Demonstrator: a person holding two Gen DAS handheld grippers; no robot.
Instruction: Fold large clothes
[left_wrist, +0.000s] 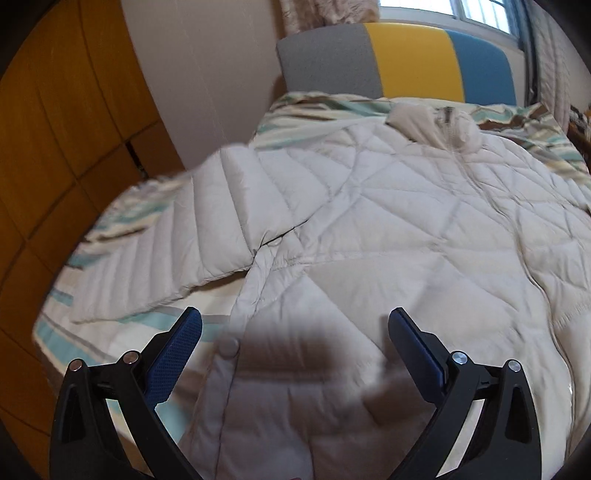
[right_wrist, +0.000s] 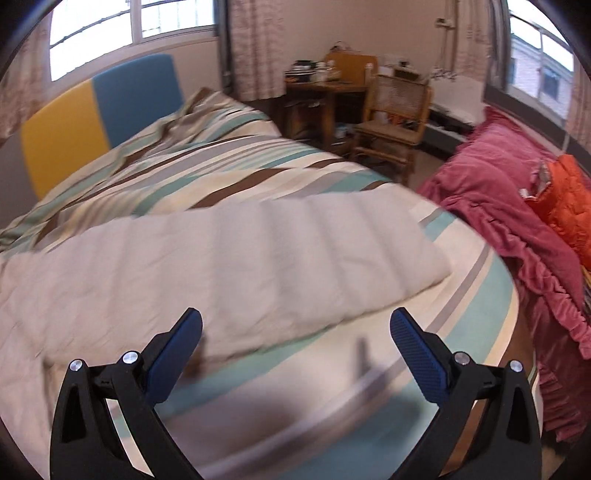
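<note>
Cream quilted down jacket (left_wrist: 369, 221), spread flat and front-up on striped bed cover (left_wrist: 122, 325). Diamond stitching across body; horizontal channels on sleeves. Zipper closed down centre, collar (left_wrist: 436, 125) toward headboard. One sleeve (left_wrist: 177, 236) angled outward from body, cuff toward bed edge. Other sleeve (right_wrist: 295, 251) laid straight out over stripes. Round snap button (left_wrist: 229, 347) on side placket near hem.

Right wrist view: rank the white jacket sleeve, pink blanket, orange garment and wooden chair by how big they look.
1. white jacket sleeve, though nearness to the camera inflates it
2. pink blanket
3 and 4. wooden chair and orange garment look alike; the frame edge cuts off the garment.
</note>
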